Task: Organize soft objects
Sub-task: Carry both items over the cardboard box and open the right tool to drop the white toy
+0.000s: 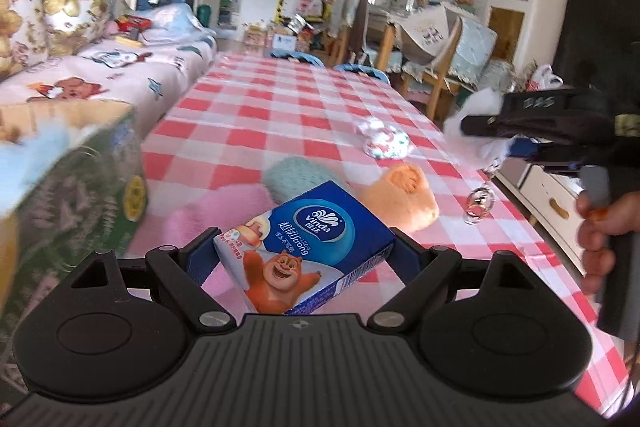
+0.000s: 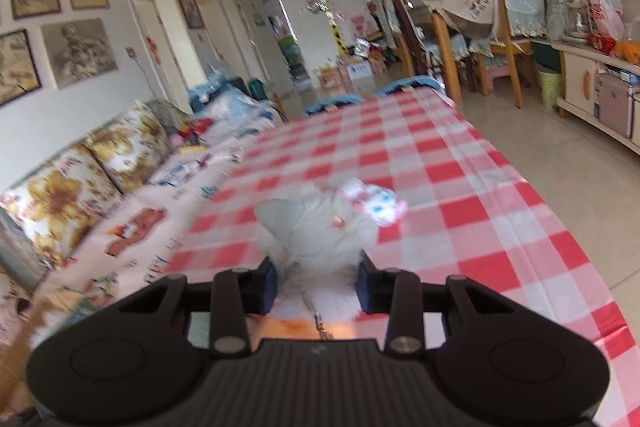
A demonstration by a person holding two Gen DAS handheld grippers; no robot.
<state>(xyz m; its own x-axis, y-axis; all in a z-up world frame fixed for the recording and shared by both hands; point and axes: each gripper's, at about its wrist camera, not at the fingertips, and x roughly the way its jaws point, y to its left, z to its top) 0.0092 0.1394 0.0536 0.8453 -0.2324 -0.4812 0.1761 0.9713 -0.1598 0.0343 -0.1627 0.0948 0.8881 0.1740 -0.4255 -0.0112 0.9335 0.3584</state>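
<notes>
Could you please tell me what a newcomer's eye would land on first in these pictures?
Probably the blue tissue pack with its cartoon bear, clamped in the left gripper over the red-checked tablecloth. Next, the fluffy white plush toy gripped by the right gripper, held above the table.

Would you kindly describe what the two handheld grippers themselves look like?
Both are matte black plastic: a ribbed central body, two round side housings, silver pivot screws and blue finger pads. The right gripper has faint handwritten lettering on top and a grey handle, gripped by a bare hand.

Far tablecloth (image 2: 420,147) lies open; box (image 1: 72,187) blocks left.
</notes>
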